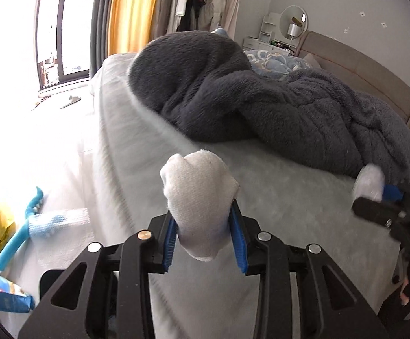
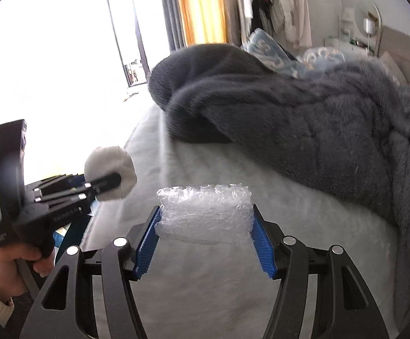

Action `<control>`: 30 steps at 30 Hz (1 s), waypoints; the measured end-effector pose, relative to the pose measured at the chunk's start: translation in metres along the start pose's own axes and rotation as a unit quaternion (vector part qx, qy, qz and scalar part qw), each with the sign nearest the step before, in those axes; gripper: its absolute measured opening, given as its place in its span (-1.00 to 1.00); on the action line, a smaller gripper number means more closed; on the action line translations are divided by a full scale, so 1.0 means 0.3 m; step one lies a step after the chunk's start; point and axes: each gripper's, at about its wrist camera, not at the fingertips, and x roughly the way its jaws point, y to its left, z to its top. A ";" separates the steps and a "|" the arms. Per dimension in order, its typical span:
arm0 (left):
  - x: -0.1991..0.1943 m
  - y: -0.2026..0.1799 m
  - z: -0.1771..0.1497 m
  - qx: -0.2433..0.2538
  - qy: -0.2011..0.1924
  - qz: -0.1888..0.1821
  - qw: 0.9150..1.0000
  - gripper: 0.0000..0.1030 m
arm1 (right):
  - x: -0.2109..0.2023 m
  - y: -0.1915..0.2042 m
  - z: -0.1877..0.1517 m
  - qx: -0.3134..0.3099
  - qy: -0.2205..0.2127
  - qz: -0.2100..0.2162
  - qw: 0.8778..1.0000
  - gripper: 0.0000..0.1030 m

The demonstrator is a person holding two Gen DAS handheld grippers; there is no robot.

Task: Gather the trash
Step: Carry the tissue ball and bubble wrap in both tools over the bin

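A white wad of crumpled tissue [image 1: 198,197] sits clamped between the blue pads of the left tool [image 1: 205,240], bulging forward and upward past the fingertips; its long axis runs roughly along the fingers, with a narrower end hanging down behind the pads. In the right wrist view the same wad [image 2: 110,171] shows at the tip of the left tool [image 2: 103,185], held in the air beside the bed edge, off to the left of the other piece.

That other piece is a folded pad of clear bubble wrap [image 2: 205,216], pinched crosswise between the blue pads of the right tool [image 2: 205,231]. Its long axis lies side to side, spanning from one pad to the other, and it juts a little beyond the fingertips. From the left wrist view it appears as a blurred pale lump [image 1: 370,182] at the right tool [image 1: 380,197].

Both pieces are held above the pale grey bed cover [image 2: 261,282]. A dark grey fleece blanket [image 1: 261,99] lies bunched further up the bed. A hand [image 2: 10,265] grips the left tool's handle.
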 end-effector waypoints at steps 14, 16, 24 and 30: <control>-0.092 0.226 -0.159 -0.045 0.055 0.067 0.995 -0.28 | -0.066 0.276 0.006 -0.043 -0.019 0.036 0.998 0.20; -0.085 0.264 -0.180 -0.052 0.072 0.077 0.993 -0.28 | -0.065 0.311 0.008 -0.047 -0.020 0.042 0.998 0.20; -0.051 0.405 -0.284 -0.082 0.141 0.093 0.982 -0.28 | -0.026 0.436 0.019 -0.058 -0.011 0.072 0.996 0.20; -0.024 0.488 -0.375 -0.093 0.194 0.108 0.971 -0.27 | 0.020 0.575 0.000 -0.087 0.005 0.095 0.992 0.20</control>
